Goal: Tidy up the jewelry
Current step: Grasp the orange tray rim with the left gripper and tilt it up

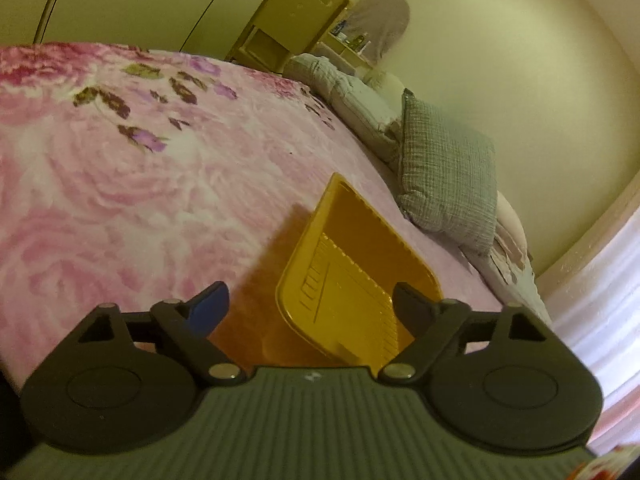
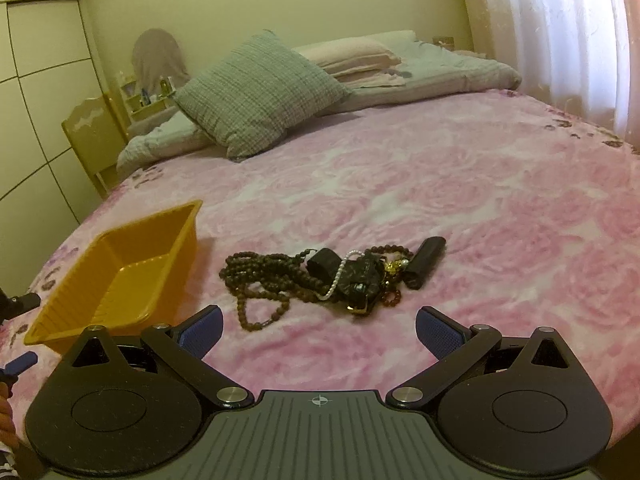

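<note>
Two views: left wrist, left gripper jaws spread around the tilted yellow tray, not visibly clamping it, seemingly to steady it; right wrist, right gripper released, jewelry pile beside that tray, awaiting pickup.

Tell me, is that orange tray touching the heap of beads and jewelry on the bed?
Apart. In the right wrist view, a strip of bare pink blanket lies between the orange tray and the jewelry heap.
</note>
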The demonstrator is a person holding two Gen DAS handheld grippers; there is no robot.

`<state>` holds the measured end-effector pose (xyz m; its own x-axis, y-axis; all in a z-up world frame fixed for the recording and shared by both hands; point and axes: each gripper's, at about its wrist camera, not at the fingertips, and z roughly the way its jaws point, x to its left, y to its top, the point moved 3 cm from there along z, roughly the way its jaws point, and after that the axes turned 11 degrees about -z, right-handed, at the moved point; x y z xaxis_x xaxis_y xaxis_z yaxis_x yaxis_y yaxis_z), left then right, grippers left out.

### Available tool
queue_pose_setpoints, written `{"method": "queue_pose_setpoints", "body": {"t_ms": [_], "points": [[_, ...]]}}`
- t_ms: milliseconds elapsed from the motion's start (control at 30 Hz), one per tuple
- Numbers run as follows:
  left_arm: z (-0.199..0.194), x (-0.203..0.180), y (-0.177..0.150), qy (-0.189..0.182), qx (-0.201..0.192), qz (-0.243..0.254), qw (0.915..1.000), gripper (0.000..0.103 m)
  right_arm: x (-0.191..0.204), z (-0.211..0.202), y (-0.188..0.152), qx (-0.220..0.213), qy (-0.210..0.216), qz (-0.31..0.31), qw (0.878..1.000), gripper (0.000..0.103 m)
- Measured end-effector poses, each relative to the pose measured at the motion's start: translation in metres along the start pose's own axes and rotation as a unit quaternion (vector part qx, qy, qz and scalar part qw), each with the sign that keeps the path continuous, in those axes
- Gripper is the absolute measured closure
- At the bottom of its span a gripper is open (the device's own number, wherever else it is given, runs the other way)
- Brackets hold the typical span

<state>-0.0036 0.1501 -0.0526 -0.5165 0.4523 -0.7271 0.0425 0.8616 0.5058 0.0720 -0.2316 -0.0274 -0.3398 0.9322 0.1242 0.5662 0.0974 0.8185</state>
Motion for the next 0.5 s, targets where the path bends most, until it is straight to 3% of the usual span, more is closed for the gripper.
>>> {"method": "queue_pose_setpoints", "body": {"t_ms": [500], "points": [[0.033, 0.004, 0.005, 0.002, 0.005, -0.007, 1.0000, 0.061, -0.005, 0.028, -0.004, 0.029, -0.013, 0.019, 0.999, 0.001]]}}
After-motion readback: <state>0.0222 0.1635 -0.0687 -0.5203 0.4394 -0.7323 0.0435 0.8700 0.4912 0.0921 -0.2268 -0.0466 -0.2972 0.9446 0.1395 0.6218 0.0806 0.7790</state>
